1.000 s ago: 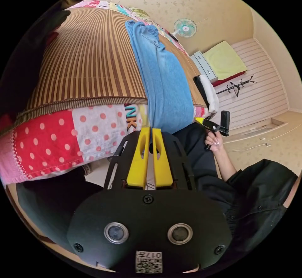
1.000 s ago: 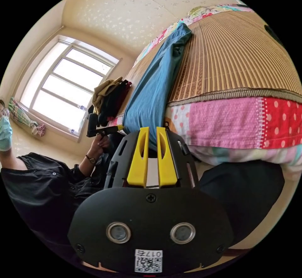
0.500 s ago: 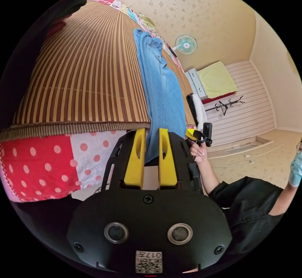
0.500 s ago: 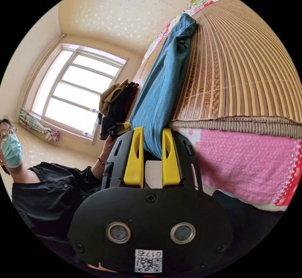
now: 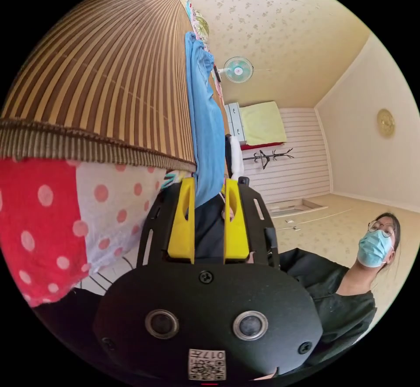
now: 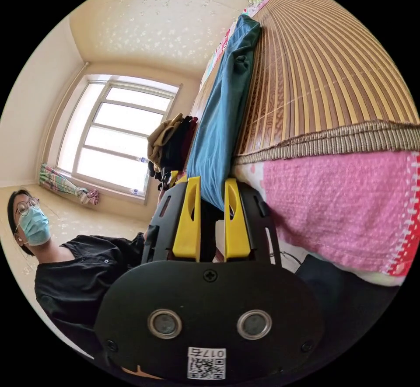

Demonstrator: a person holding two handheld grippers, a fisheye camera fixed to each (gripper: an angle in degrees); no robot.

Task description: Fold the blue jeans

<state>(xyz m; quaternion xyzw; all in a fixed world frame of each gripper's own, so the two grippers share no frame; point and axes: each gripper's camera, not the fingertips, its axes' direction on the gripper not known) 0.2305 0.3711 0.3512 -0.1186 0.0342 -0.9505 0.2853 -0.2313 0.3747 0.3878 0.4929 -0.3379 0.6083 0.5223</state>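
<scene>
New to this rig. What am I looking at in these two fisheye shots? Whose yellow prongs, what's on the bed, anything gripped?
Each shot comes from a camera riding on a handheld two-jaw tool; a person holds one in each hand. The yellow prongs are that tool's own jaws: left gripper, right gripper. Both sit low at the bed's edge, looking along it. On the bed lies a striped bamboo mat, with the blue jeans laid lengthwise and their end hanging over the edge. In both views the jaws stand apart with the jeans' end between them, not pinched, so nothing is gripped.

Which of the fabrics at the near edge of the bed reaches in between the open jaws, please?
The blue jeans: their end hangs between the jaws, while the polka-dot quilt stays beside them.
</scene>
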